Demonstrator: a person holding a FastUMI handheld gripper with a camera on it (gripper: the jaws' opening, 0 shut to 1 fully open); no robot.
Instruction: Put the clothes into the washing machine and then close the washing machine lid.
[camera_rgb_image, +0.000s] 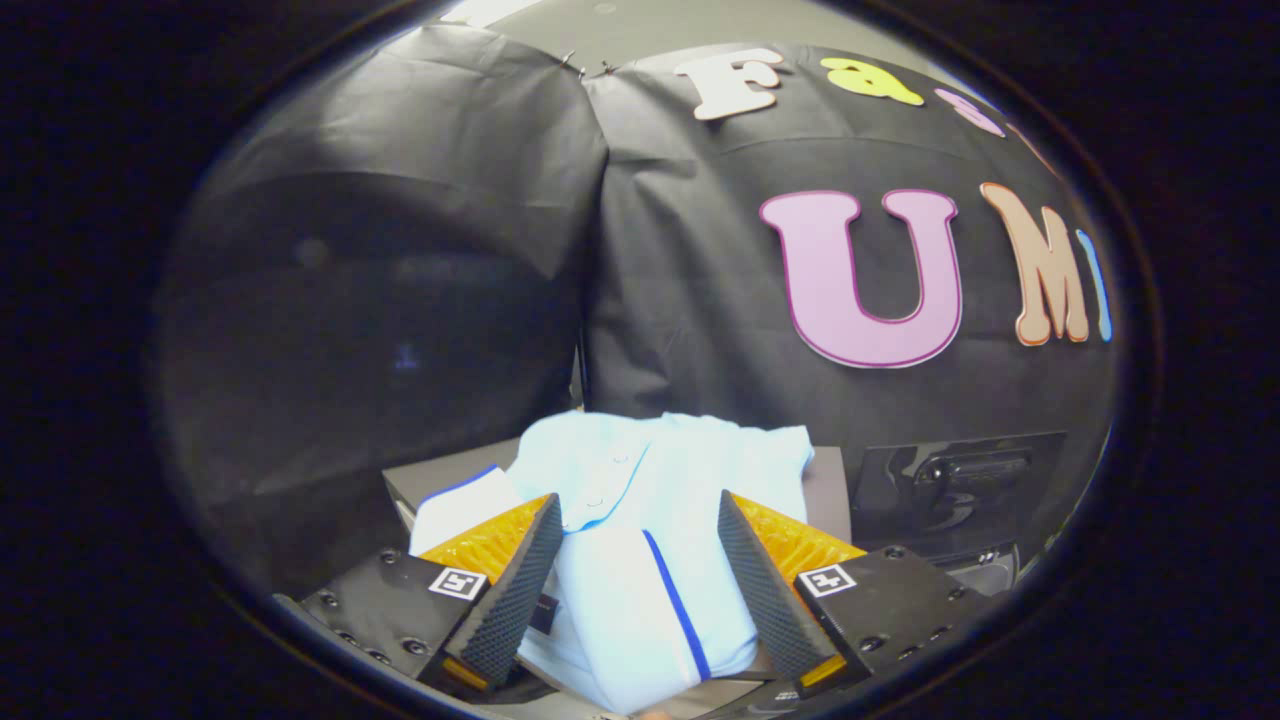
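Note:
A folded light-blue shirt (650, 520) with a dark blue stripe and a white sleeve lies on a grey surface (440, 478), directly below and ahead of me. My gripper (640, 520) stands open above it, one finger on each side of the shirt's middle. The finger pads (520, 590) are black and ribbed with orange backs, and neither presses on the cloth. To the right, beyond the right finger, a dark glossy panel with a recessed handle (955, 485) looks like part of the washing machine; whether its lid is open I cannot tell.
The booth's black cloth wall (400, 280) rises close behind the shirt and the grey surface. A seam between two cloth panels (585, 300) runs down just left of the shirt's far edge.

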